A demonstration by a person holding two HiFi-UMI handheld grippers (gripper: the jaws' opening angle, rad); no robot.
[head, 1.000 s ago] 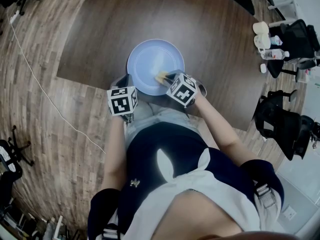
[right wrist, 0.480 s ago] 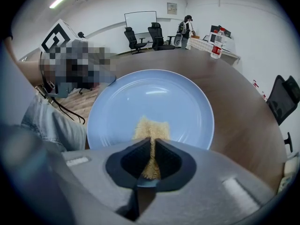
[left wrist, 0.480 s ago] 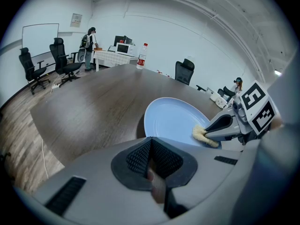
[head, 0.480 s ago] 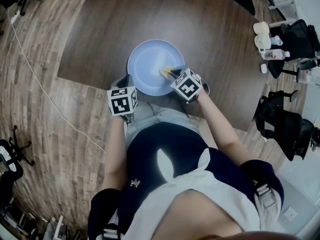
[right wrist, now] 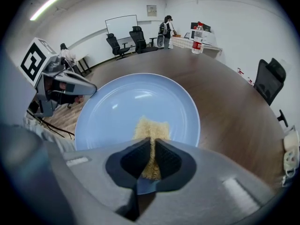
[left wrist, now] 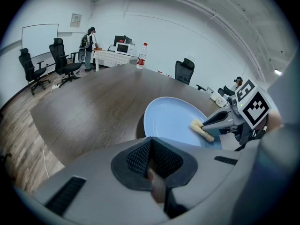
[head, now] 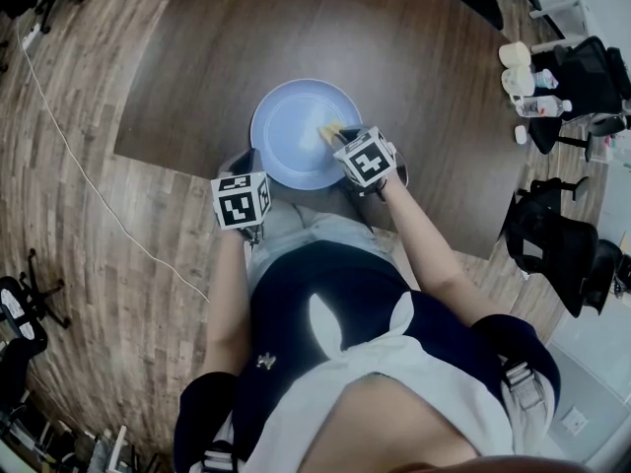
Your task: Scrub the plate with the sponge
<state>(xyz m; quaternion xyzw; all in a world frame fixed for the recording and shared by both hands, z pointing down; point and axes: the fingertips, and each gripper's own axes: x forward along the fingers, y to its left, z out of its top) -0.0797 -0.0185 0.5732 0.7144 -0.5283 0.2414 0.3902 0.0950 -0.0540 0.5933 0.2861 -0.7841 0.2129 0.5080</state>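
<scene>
- Plate (head: pixel 296 116): light blue, round, flat on the dark wooden table (head: pixel 414 47), at the table edge nearest the person
- Sponge (head: pixel 330 129): yellow, lying on the plate's right part, inside the rim
- Right gripper (head: pixel 338 138): reaches in over the plate's near-right rim, tip at the sponge, marker cube just outside the rim
- Left gripper (head: pixel 248 164): just beside the plate's near-left rim; contact with the rim cannot be told
- White cable (head: pixel 69 156): runs across the wood floor (head: pixel 128 264), well left of the plate
- Bottle (head: pixel 540 106) and two white round items (head: pixel 514 67): well right of the plate
- Black office chairs (head: pixel 567 249): right of the plate, further toward the person
</scene>
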